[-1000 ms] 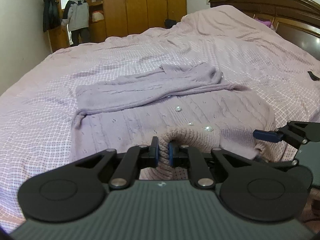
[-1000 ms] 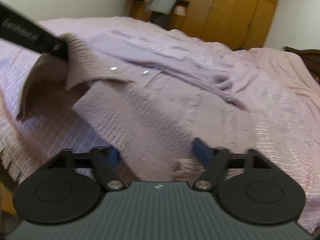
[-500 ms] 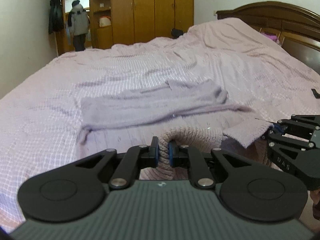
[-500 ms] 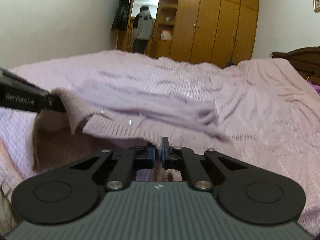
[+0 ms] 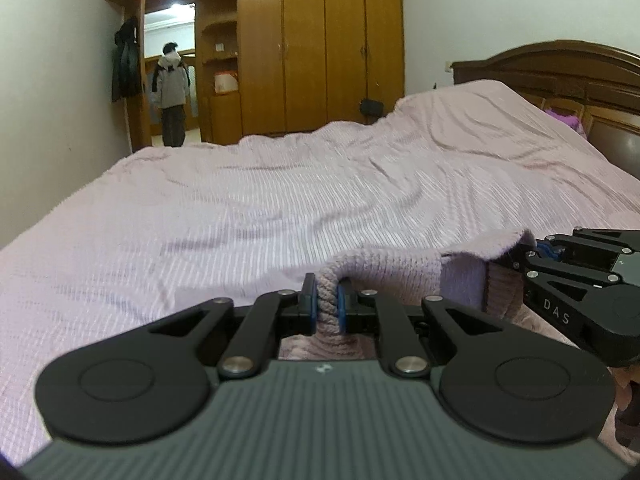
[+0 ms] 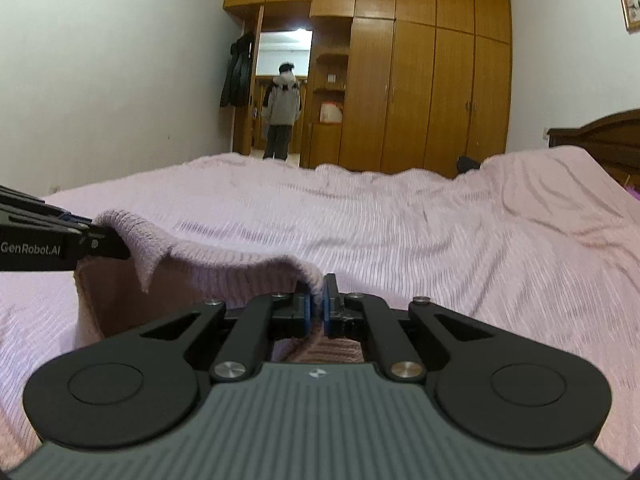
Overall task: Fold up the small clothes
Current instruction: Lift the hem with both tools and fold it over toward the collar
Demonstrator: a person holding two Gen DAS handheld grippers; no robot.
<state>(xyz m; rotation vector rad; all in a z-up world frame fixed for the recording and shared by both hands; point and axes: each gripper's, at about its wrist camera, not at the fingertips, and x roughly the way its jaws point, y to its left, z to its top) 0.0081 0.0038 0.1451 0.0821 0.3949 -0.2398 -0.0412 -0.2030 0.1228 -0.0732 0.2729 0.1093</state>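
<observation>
**Sweater hem pinched at both ends, hanging over the bed**

Here, everything is placed against the bed (image 5: 280, 200), taken left to right. Beyond the bed's far left corner a person (image 6: 283, 110) stands in a doorway, next to the wardrobe (image 6: 412, 76); the headboard (image 5: 560, 68) closes the bed's right end.

At the bed's near edge, the left gripper (image 5: 325, 307) has its jaws narrowed onto a thick ribbed roll of the sweater (image 5: 384, 268); the hem bunches between the pads and sticks up above them. To its right, still at the near edge, the right gripper (image 6: 316, 307) has its jaws nearly together on a thinner, single fold of the same hem. The knit sags in a shallow curve between the two grips, and the rest drops out of sight below the cameras, so I cannot tell how much of it touches the bed.

The sweater looks soft, light and stretchy, not fragile. It will likely droop and twist wherever it is unsupported, and a chunky knit can creep out of a shallow pinch. The ribbed hem, near its two corners, seems the best hold, since it is the firmest edge and keeps the panel spread.
</observation>
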